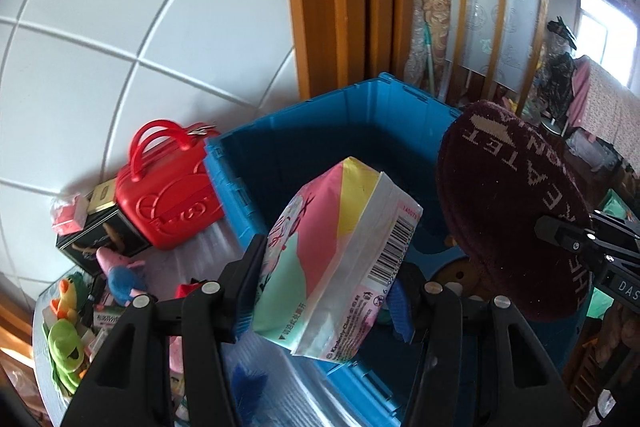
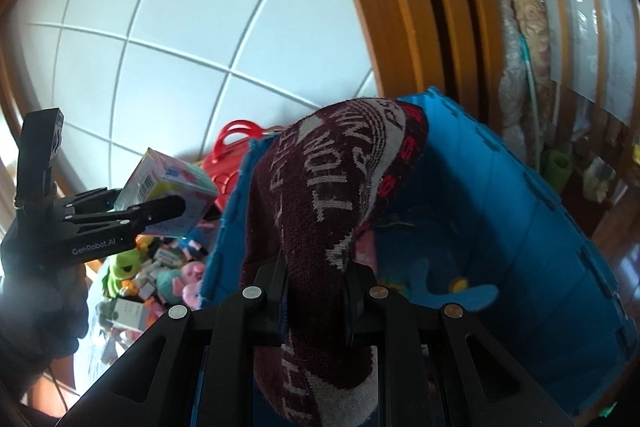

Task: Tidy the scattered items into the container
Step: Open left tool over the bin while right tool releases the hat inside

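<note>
- Tissue pack (image 1: pixel 336 259), pastel pink, yellow and mint with a barcode on its end, sits tilted between the fingers of the left gripper (image 1: pixel 326 295), which are clamped on its two sides; it hangs above the near rim of the blue crate (image 1: pixel 288 147).
- Maroon sock (image 2: pixel 316 227) with white knitted lettering is pinched in the closed fingers of the right gripper (image 2: pixel 316 303), draped up and over them above the crate's open top.
- In the crate's bottom, seen from the right wrist, lies a blue plush shape (image 2: pixel 448 287) among other small things too dim to name.
- Left of the crate, on the table: a green frog toy (image 1: pixel 66 347), a pink-and-blue plush (image 1: pixel 120 271), small boxes.
- Farther back a red toy handbag (image 1: pixel 168 195) stands just beside the crate's wall, with a dark box (image 1: pixel 100 239) next to it.
- Behind everything, the white tiled wall (image 1: pixel 140 7).
</note>
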A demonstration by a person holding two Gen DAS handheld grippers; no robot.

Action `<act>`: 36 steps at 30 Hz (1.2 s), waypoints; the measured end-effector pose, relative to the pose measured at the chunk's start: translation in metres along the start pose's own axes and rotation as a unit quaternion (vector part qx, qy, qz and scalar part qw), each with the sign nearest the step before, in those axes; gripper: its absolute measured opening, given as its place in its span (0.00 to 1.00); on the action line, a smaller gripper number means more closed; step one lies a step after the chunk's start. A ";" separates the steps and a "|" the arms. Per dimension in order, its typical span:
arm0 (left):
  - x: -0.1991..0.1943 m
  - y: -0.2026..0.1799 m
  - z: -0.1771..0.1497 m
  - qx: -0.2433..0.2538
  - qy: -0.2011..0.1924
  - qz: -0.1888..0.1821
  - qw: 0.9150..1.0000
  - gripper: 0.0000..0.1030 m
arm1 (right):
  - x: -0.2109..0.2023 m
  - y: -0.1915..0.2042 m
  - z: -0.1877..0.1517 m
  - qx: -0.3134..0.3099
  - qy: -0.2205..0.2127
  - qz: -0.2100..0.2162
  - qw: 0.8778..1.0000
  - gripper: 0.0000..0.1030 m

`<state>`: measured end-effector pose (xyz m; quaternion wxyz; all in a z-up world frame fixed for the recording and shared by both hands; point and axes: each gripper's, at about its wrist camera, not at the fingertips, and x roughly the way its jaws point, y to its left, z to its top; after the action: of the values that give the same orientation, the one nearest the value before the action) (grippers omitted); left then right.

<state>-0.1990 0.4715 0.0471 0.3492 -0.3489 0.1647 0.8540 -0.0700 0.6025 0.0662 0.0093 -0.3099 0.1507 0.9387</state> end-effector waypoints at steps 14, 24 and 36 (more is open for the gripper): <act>0.041 -0.053 0.034 0.042 0.006 -0.056 0.998 0.52 | -0.003 -0.070 0.006 0.047 -0.002 -0.062 0.997 0.18; 0.054 -0.061 0.041 0.043 0.010 -0.068 0.997 0.52 | 0.002 -0.080 0.008 0.049 0.005 -0.066 0.997 0.18; 0.050 -0.043 0.044 0.007 -0.002 -0.071 0.997 1.00 | 0.001 -0.077 0.013 0.045 -0.027 -0.099 0.994 0.99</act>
<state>-0.2151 0.5493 0.0405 0.4116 -0.3556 0.1451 0.8265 -0.0695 0.6799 0.0545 0.1206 -0.2972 0.1614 0.9333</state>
